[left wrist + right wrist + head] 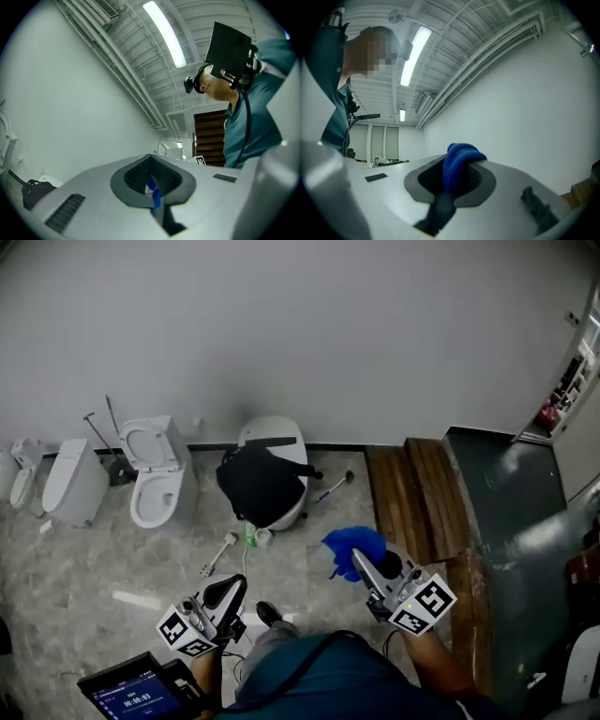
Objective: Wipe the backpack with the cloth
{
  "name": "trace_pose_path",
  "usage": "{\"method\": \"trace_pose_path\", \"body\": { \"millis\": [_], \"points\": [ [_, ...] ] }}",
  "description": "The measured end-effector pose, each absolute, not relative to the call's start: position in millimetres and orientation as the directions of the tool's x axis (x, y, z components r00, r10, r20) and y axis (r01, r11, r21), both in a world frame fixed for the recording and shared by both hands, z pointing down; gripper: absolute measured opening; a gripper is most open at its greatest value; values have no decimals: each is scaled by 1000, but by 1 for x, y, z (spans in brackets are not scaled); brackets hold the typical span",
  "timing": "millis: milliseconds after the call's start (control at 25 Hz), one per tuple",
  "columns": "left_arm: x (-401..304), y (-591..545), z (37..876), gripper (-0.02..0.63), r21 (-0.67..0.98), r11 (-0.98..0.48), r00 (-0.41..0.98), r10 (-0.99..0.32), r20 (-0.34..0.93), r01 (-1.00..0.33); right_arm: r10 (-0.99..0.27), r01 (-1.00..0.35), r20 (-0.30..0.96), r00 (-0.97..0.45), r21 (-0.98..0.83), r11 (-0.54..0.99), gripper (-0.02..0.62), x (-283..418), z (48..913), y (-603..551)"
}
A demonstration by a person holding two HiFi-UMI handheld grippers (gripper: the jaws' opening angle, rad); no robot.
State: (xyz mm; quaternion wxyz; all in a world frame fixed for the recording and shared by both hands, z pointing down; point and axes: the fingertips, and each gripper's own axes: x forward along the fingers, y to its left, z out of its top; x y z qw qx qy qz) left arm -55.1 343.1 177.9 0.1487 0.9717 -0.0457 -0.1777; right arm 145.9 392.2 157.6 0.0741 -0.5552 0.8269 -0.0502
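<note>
A black backpack [261, 486] lies slumped over a white toilet [284, 434] by the back wall. In the left gripper view the backpack [37, 193] shows small at the lower left. My right gripper [359, 562] is held up in front of me, shut on a blue cloth [353, 543]. The cloth bunches out past its jaws, well short of the backpack. In the right gripper view the cloth [461, 158] hangs over the tip of that right gripper [451, 180]. Lower left, my left gripper [234, 589] is shut and holds nothing. Its own view has the left gripper [153, 177] pointing upward.
Two more toilets [157, 472] [73, 484] stand at the left wall. Wooden planks [419, 500] lie on the right beside a dark floor strip. A green bottle [250, 535], a brush [333, 487] and small items lie on the marble floor. A tablet [139, 696] sits near me.
</note>
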Motion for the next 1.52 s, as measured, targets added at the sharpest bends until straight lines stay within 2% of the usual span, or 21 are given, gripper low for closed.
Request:
{"method": "trace_pose_path", "body": {
  "millis": [160,320,600,880,1040,1200,1280,1440,1520],
  "points": [
    [-32,271,169,3,291,-957,921,-125,-369,-13,-939,-932,-34,-342,-119,343,38,174,165,318],
    [-37,205,171,3,299,-954,932,-118,-344,-11,-952,-944,43,-303,-154,293,38,179,218,241],
    [-25,94,207,3,360,-929,965,-168,-199,-87,-948,-906,162,-275,-372,200,38,192,333,118],
    [23,14,276,3,412,-892,974,-223,-46,-185,-884,-856,325,-336,-498,142,38,200,519,-3],
    [39,-28,322,3,509,-822,956,-294,7,-256,-830,-890,452,-327,-442,110,39,219,618,-65],
    [57,-50,347,3,559,-779,951,-304,58,-283,-770,-950,592,-238,-308,57,38,274,700,-99],
    [62,-65,356,3,572,-763,945,-321,70,-301,-710,-950,664,-233,-311,21,40,298,749,-96],
    [57,-82,373,3,591,-728,928,-357,107,-348,-695,-846,627,-351,-530,-51,38,309,786,-92],
    [55,-86,377,3,601,-711,921,-371,121,-365,-679,-838,628,-380,-544,-35,38,318,786,-111]
  ]
}}
